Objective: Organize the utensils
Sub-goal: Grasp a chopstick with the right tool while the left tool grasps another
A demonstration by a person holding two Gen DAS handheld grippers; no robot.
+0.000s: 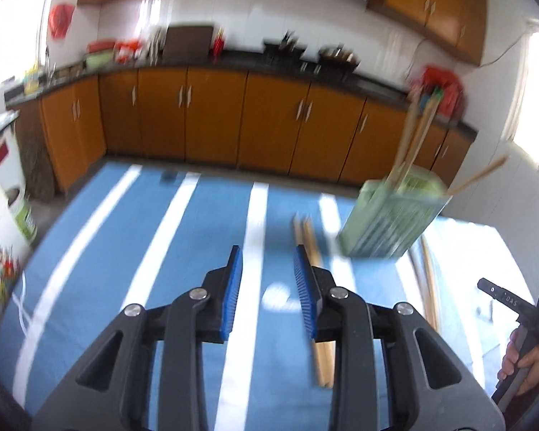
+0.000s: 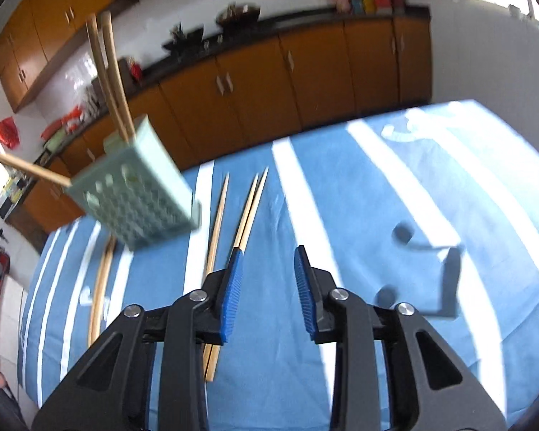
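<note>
A pale green slotted utensil holder (image 1: 391,215) (image 2: 136,194) stands on the blue striped tablecloth (image 1: 100,273) with several wooden chopsticks (image 1: 417,129) (image 2: 111,72) sticking out of it. More chopsticks lie loose on the cloth. One pair (image 1: 307,233) runs beside and under the right finger of my left gripper (image 1: 267,251), which is open and holds nothing. In the right wrist view a pair (image 2: 251,197) and a single stick (image 2: 219,208) lie just left of my right gripper (image 2: 267,251), also open with nothing between its pads. Another pair (image 2: 100,280) lies beyond the holder.
Orange kitchen cabinets (image 1: 215,115) under a dark counter stand past the table's far edge. At the right edge of the left wrist view a hand (image 1: 524,362) grips a black handle. The shadows of the tools (image 2: 445,273) fall on the cloth to the right.
</note>
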